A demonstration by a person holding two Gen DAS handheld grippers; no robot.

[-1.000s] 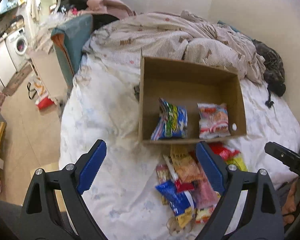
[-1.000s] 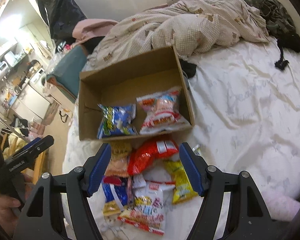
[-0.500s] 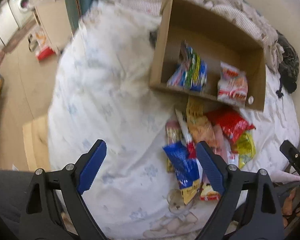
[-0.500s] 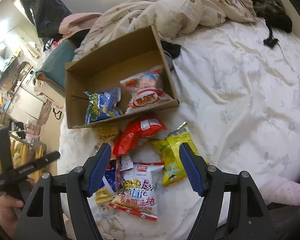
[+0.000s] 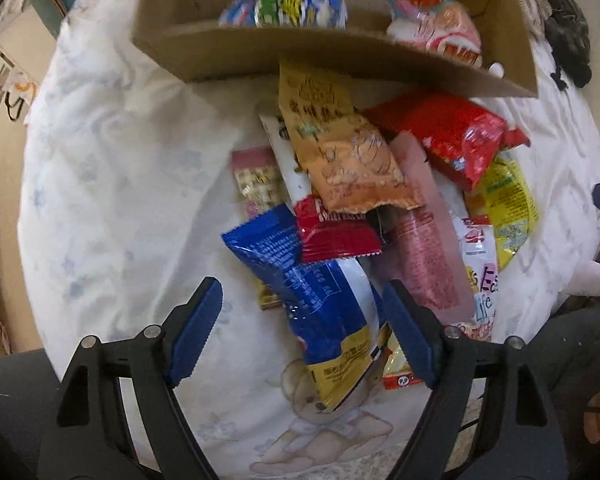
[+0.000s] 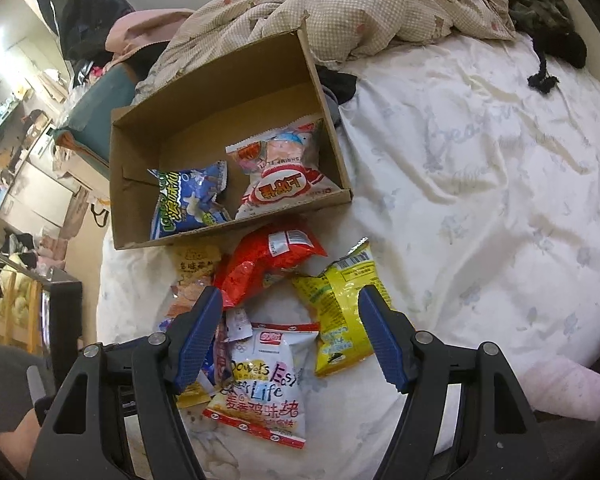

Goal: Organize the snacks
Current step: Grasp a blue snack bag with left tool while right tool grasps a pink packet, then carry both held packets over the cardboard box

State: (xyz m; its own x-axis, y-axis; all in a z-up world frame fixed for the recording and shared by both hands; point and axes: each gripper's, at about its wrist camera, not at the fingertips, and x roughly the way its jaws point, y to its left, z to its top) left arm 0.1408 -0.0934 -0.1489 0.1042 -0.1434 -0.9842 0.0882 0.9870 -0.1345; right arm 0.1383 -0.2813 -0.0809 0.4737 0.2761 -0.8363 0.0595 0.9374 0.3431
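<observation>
A shallow brown corrugated-cardboard box point(image 6: 228, 120) is seen lying open on a white, softly creased bed sheet with a faint blue flower print point(image 6: 480, 184). Two puffy foil packets are held inside it: a blue and green crinkled snack bag point(image 6: 188, 200) on the left and a white and red glossy snack bag point(image 6: 280, 176) on the right.

Just in front of the box's near wall a loose, overlapping heap of snack packets is spread on the sheet. A shiny red pillow-shaped bag point(image 6: 268, 264), a yellow crinkled bag with a barcode point(image 6: 340, 308), a matte orange-tan pouch with serrated ends point(image 5: 340, 152) and a flat white packet with colourful lettering point(image 6: 264, 384) are counted among them.

The left gripper point(image 5: 300, 332) is pointed down over a glossy blue, white and yellow foil bag point(image 5: 320, 304). That bag is framed between the ribbed blue pads, but it is not pressed by them; the jaws have just been closing and are kept spread. The right gripper point(image 6: 290, 336) is held with its jaws apart above the white packet, and nothing is pinched.

A rumpled beige checked quilt point(image 6: 360, 12) is heaped behind the box.
</observation>
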